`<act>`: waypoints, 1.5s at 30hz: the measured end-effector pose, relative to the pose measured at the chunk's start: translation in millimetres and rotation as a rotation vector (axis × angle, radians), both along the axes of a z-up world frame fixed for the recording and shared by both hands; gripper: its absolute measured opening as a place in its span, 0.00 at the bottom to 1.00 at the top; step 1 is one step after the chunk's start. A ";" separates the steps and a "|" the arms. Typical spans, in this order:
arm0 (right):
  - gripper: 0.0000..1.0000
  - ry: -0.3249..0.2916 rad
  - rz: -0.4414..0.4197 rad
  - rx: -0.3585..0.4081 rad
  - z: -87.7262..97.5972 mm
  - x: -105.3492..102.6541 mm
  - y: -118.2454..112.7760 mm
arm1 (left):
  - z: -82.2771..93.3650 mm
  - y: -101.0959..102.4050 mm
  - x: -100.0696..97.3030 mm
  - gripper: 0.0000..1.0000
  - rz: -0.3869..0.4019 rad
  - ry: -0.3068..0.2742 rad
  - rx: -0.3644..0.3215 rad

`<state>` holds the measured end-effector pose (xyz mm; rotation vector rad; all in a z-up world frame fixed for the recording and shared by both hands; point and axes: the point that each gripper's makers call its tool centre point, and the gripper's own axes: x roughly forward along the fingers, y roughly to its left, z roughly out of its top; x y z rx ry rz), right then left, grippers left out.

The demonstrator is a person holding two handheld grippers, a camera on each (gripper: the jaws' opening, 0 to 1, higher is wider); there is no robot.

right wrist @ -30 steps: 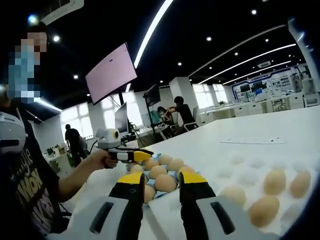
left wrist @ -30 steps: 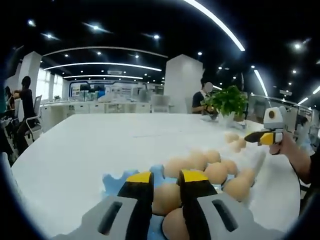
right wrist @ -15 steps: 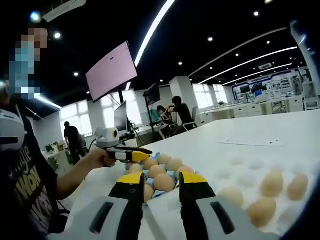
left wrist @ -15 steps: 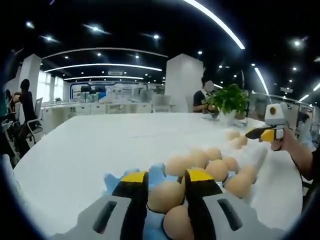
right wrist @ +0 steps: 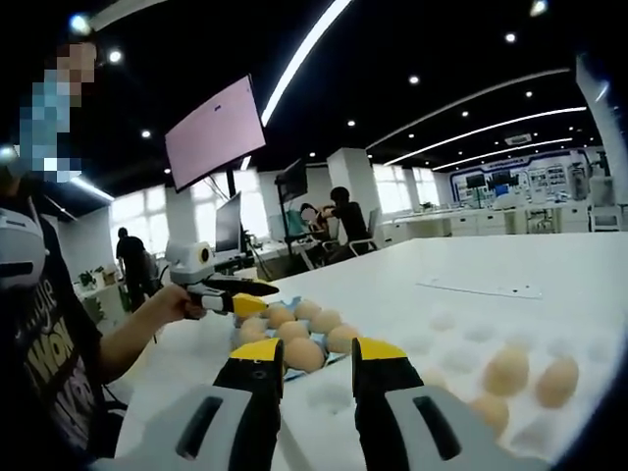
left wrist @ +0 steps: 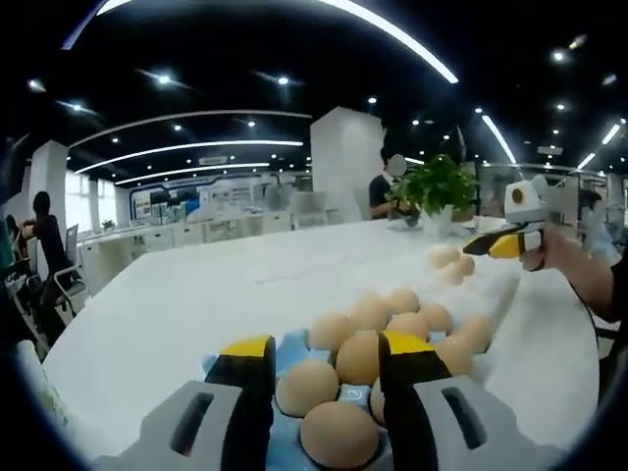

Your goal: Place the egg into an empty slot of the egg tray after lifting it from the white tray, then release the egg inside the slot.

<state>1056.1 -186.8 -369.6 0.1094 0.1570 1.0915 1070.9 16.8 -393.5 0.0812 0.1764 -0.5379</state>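
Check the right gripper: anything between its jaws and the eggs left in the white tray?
Nothing visible. The right gripper hangs open and empty above the near edge of the white tray; its remaining eggs lie ahead and to the side, with only empty cups between. The blue egg tray sits further left.

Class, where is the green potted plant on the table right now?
In the left gripper view, the green potted plant stands at the white table's far edge, upper right, beside a seated person.
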 end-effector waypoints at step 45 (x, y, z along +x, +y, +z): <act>0.34 -0.071 -0.251 -0.311 -45.8 39.9 -76.6 | 1.7 -37.0 -28.7 0.53 -0.133 -0.043 0.046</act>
